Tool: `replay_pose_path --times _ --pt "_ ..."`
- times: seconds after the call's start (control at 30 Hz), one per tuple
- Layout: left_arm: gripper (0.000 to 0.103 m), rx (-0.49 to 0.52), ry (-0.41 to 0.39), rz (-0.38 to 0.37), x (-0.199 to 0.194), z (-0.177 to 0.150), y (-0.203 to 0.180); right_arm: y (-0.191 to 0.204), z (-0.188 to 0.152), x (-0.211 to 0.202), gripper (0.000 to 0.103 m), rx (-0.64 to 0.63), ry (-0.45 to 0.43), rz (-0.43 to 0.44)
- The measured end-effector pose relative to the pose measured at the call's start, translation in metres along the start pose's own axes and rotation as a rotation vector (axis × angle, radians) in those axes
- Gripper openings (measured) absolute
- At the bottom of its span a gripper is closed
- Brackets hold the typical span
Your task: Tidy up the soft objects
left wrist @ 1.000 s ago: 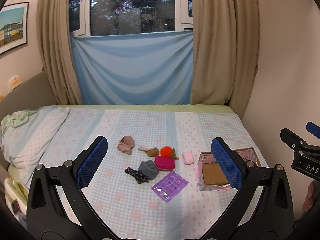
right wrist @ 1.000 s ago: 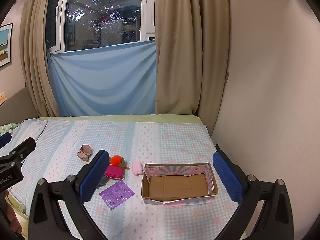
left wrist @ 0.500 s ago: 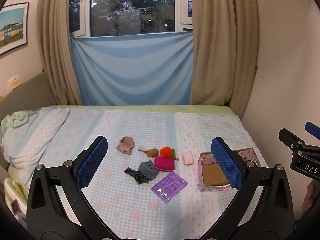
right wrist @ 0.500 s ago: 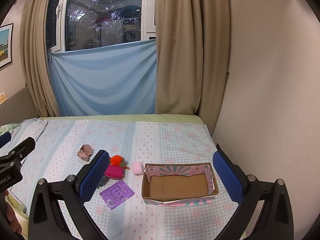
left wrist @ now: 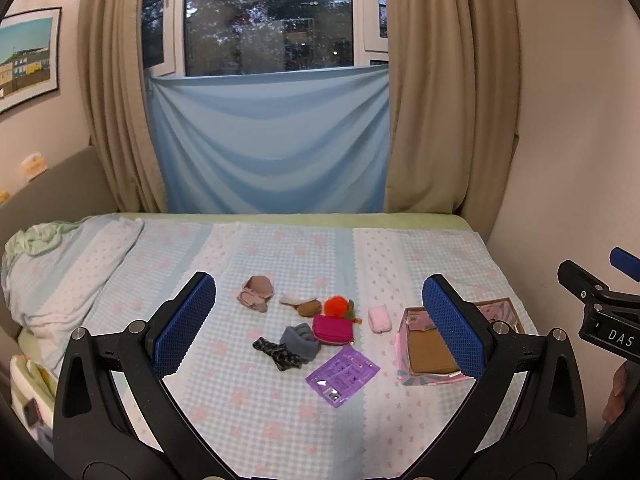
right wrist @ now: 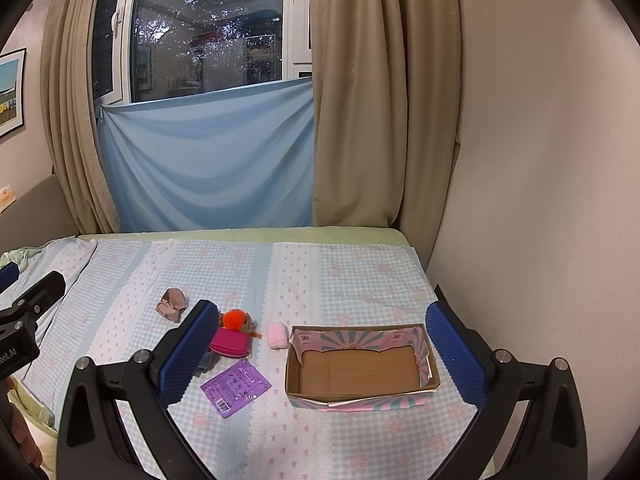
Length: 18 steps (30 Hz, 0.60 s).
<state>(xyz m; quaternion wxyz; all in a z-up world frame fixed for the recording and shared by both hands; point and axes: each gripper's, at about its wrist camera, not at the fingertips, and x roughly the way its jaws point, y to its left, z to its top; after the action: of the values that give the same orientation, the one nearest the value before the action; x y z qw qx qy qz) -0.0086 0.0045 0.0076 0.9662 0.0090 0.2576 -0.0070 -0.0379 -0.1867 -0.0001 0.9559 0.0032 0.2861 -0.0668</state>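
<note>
Box (right wrist: 362,360) of cardboard on bed (right wrist: 352,268), open top up, long axis left-right in right wrist view. Soft items clustered to its left: pink roll (right wrist: 277,335), magenta pouch (right wrist: 229,343), orange pompom (right wrist: 235,318), grey cloth (left wrist: 300,340), possibly socks. Left gripper (left wrist: 320,324) and right gripper (right wrist: 320,350) spread wide, holding nothing.

Beige curtains (left wrist: 440,92), blue cloth (left wrist: 272,140) across the window (left wrist: 268,16), framed picture (left wrist: 26,56) on the wall, pillow (left wrist: 60,268) on the bed
</note>
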Motion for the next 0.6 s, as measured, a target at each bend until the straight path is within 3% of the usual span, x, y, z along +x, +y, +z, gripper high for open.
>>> replay_pose_path --times 0.4,0.6 --pt "0.103 -0.011 0.001 -0.009 0.004 -0.003 0.001 0.005 -0.001 0.006 0.103 -0.016 -0.009 0.014" --pt "0.103 -0.017 0.053 0.003 0.015 -0.019 0.002 0.014 -0.007 0.027 0.103 -0.037 0.024 0.080"
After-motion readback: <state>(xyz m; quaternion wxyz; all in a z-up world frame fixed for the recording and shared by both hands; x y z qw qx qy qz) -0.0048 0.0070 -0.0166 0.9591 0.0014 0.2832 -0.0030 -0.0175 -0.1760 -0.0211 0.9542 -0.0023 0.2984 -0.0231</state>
